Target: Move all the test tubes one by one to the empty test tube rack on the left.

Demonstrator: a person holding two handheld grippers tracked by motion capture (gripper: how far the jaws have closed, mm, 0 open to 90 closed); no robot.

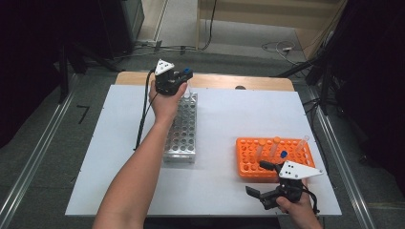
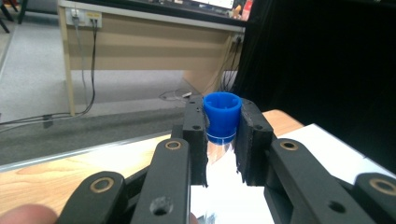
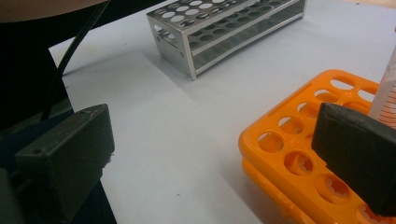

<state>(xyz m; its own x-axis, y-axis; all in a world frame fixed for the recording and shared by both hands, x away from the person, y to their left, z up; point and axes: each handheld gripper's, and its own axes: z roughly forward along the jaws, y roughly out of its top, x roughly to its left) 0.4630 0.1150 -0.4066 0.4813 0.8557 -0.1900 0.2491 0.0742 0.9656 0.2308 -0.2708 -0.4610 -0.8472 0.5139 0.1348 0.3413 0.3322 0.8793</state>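
The blue-capped test tube stands upright between the fingers of the left gripper, its long axis vertical, cap up and open end of the cap facing the camera in the left gripper view; the two black pads are clamped on it just under the cap. Below the cap only a short stretch of clear tube wall shows before the fingers and glare hide the rest, so its lower end cannot be made out. In the high view the left gripper is held over the far end of the metal test tube rack, which lies lengthwise on the white table, and the tube itself is hard to pick out there beyond a blue speck at the fingers. Whether the tube's bottom sits in a rack hole cannot be told. Well apart, at the near right of the table, the orange test tube rack holds several tubes, one with a blue cap. The right gripper rests just beside its near edge, fingers spread wide apart with nothing between them; in the right gripper view one finger overlaps the orange rack's corner and a tube there is cut off by the frame edge.
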